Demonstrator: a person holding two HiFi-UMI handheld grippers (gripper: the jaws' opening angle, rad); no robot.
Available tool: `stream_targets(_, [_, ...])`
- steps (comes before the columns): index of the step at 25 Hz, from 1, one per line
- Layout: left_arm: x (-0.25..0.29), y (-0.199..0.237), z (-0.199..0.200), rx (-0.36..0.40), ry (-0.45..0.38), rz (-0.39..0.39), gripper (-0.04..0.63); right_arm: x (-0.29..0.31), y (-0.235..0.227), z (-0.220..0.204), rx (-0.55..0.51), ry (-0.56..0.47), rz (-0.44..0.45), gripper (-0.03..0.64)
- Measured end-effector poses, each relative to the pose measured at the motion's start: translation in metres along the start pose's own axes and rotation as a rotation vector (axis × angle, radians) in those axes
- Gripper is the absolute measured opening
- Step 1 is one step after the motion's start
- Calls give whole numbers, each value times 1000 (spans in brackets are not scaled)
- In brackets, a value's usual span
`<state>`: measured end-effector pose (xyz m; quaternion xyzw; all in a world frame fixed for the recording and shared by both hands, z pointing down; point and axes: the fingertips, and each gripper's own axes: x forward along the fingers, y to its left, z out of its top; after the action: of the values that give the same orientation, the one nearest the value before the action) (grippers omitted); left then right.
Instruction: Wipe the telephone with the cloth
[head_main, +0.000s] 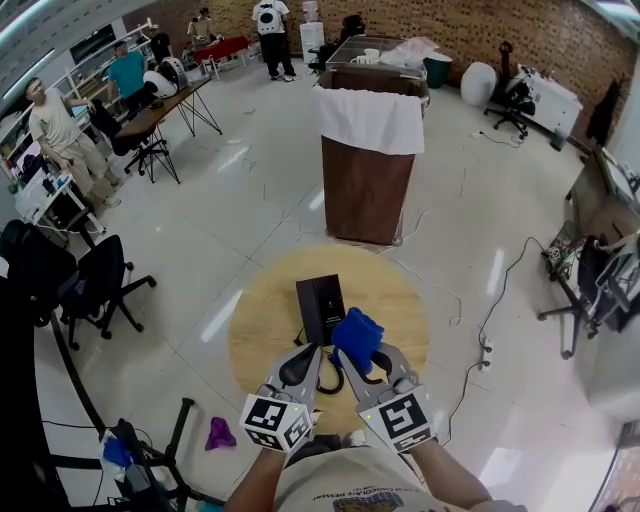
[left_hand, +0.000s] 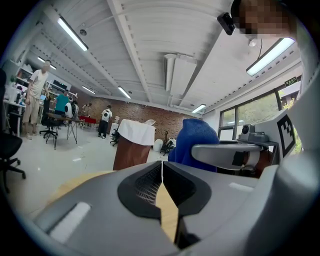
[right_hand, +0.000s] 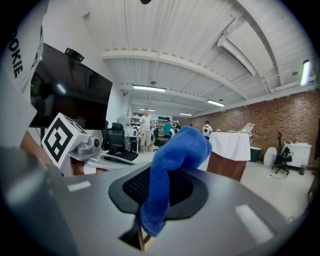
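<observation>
Both tools low over the round wooden table (head_main: 258, 322), left gripper (left_hand: 162, 172) with jaws together on nothing, right gripper (right_hand: 156, 189) clamped on the blue cloth (head_main: 357, 338) close by the black telephone (head_main: 319, 303): approach step, likely calling next for lowering cloth onto its casing.

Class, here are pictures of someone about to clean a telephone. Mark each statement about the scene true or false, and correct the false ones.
1. The right gripper holds a blue cloth. True.
2. The left gripper has its jaws wide apart. False: they are together, with nothing between them.
3. The telephone lies on a round wooden table. True.
4. The cloth is spread flat over the telephone. False: it is bunched up in the right gripper's jaws.
5. The telephone is white. False: it is black.
</observation>
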<state>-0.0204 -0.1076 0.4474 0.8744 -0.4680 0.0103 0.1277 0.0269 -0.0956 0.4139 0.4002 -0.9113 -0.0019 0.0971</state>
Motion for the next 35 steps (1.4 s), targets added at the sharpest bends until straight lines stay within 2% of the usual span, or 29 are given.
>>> stream_targets(15, [23, 52, -33, -116, 78, -54, 50, 36, -2, -11, 22, 68, -39, 60])
stream_targets(17, [28, 60, -43, -147, 102, -70, 81, 38, -4, -13, 25, 75, -45, 61])
stream_targets(23, [44, 92, -74, -297, 168, -111, 83, 47, -9, -20, 28, 97, -59, 61])
stream_targets(27, [52, 114, -94, -382, 195, -121, 107, 53, -10, -25, 38, 119, -69, 61])
stream_targets(35, [76, 144, -138, -476, 298, -165, 161, 65, -16, -33, 44, 150, -96, 60])
